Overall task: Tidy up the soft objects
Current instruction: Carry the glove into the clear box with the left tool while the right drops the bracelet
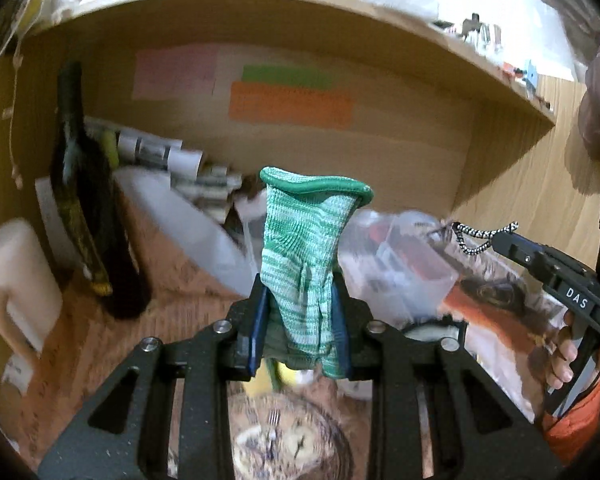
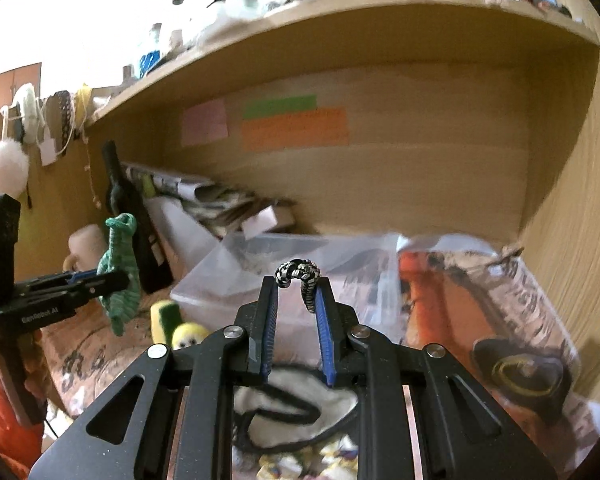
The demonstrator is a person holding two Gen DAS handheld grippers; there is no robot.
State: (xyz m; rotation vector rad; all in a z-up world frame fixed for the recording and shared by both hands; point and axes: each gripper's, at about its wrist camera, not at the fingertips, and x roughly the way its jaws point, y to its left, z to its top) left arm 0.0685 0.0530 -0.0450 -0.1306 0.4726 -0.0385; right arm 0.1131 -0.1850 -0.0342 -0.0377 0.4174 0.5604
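Clamped between the blue pads of the left gripper [image 1: 300,320] is a green-and-white knit glove [image 1: 304,256], its rolled green cuff standing up above the fingertips and its lower end hanging down behind the jaws. The jaws are drawn in narrow, pressing the fabric from both sides.

Out to the right in the same view, the right gripper [image 1: 488,240] shows from the side with a black-and-white braided cord [image 1: 470,238] looping out of its tip. Its own camera gives the closer look — the right gripper [image 2: 298,296] stands only partly closed, with the cord [image 2: 300,276] arched across the tips of the two fingers and one end running down along the right blue pad. Whether the cord is firmly pinched or merely draped there is hard to tell.

That view also shows the glove [image 2: 118,268] from the side, dangling from the left gripper [image 2: 100,280], which the left camera cannot show. Beyond the right fingers sits a clear plastic bin [image 2: 268,276].

Both views face a wooden shelf alcove [image 1: 340,148] with pink, green and orange notes [image 1: 292,100] stuck on its back panel. A dark bottle [image 1: 84,208] leans at the left, a white mug [image 1: 16,276] beside it, over a patterned cloth [image 1: 100,340] — the surface is crowded and blurred.
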